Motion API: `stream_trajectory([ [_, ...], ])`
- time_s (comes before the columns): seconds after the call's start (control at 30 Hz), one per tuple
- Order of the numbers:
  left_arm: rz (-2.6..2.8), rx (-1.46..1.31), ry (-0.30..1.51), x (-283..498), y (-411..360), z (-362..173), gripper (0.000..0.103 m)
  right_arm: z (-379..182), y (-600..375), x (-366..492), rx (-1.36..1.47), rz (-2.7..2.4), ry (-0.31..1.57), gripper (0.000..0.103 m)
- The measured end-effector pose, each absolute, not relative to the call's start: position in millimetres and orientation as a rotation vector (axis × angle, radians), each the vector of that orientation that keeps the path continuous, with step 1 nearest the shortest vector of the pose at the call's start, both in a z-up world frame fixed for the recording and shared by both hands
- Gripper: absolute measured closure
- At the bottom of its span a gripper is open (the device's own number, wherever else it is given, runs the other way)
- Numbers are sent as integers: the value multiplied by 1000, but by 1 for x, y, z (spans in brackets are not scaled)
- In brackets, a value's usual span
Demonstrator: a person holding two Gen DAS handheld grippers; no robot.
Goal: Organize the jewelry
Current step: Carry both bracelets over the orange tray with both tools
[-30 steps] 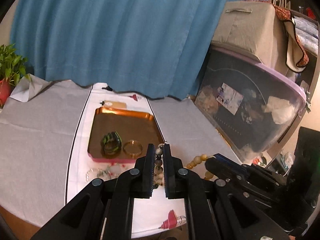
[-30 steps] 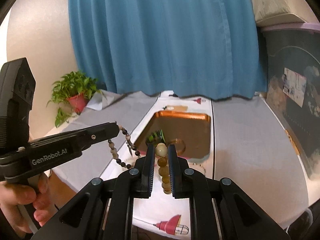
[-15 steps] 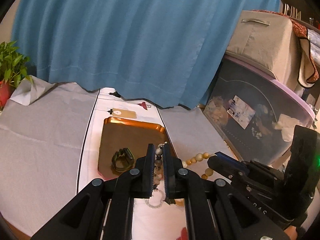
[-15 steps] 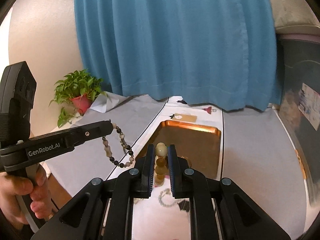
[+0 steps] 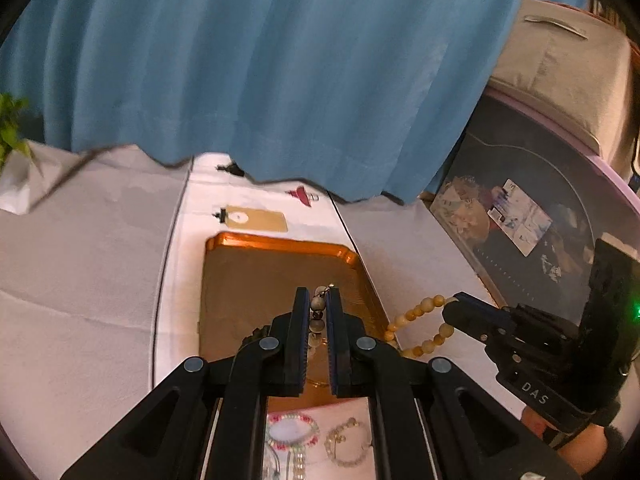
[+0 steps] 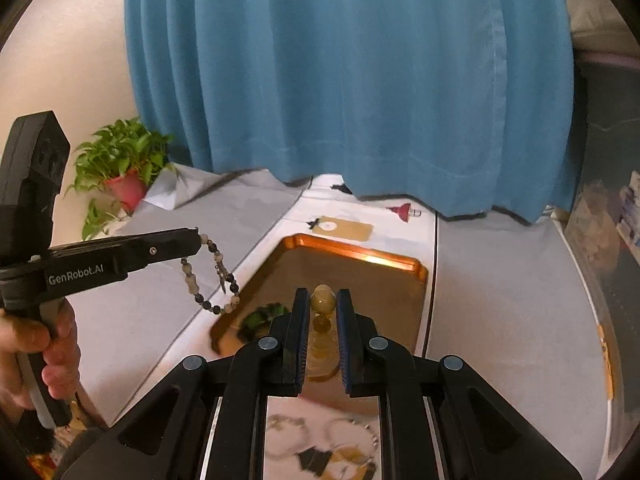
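Both grippers have advanced over the copper tray (image 5: 280, 256). Left gripper (image 5: 318, 312) pinches the grey-bead bracelet (image 6: 212, 276); right gripper (image 6: 322, 312) pinches the amber-bead bracelet (image 5: 420, 320). Both loops hang limp below the fingers: light, smooth-beaded, probably slippery; grip across one bead.

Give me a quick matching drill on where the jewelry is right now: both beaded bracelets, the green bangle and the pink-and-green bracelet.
Things:
1. grey and black beaded bracelet
2. amber beaded bracelet
3. green bangle
4. pink-and-green bracelet

Places:
A. lying in the copper tray
B. clamped in the right gripper
C. on the white cloth in front of the tray
D. clamped in the left gripper

Pairs: 1-D, 2-B, 3-A, 4-C
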State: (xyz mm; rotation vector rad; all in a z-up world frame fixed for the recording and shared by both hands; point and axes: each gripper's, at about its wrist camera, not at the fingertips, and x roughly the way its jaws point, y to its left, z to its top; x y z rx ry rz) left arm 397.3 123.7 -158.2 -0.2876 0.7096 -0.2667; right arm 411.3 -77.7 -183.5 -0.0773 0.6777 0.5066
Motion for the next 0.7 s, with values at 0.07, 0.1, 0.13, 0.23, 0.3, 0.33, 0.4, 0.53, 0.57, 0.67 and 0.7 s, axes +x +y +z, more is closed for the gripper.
stream_trajectory([
  [0.07,-283,-303,734,412,128,-167,97,-193,-79,424,-78,504,694,89],
  [0.1,-296,-321,748,419,130,-172,97,-197,-80,429,-69,505,703,89],
  [0.13,-305,-334,758,423,133,-175,97,-204,-82,436,-48,512,720,89],
  [0.23,-308,-357,780,436,139,-184,97,-218,-85,448,-33,510,746,89],
  [0.3,-296,-374,792,443,145,-190,97,-227,-87,456,-11,513,767,89],
  [0.33,-278,-371,796,447,148,-194,97,-233,-89,460,-4,510,779,89],
  [0.4,-255,-369,803,454,153,-202,97,-243,-91,468,11,504,805,89],
  [0.53,-220,-340,862,468,159,-226,97,-260,-94,477,33,493,848,89],
  [0.57,-223,-329,891,472,159,-235,97,-265,-94,478,30,489,857,89],
  [0.67,-187,-279,945,479,159,-255,97,-278,-95,482,12,468,882,89],
  [0.7,-164,-253,953,479,158,-260,97,-282,-96,482,8,464,889,89],
])
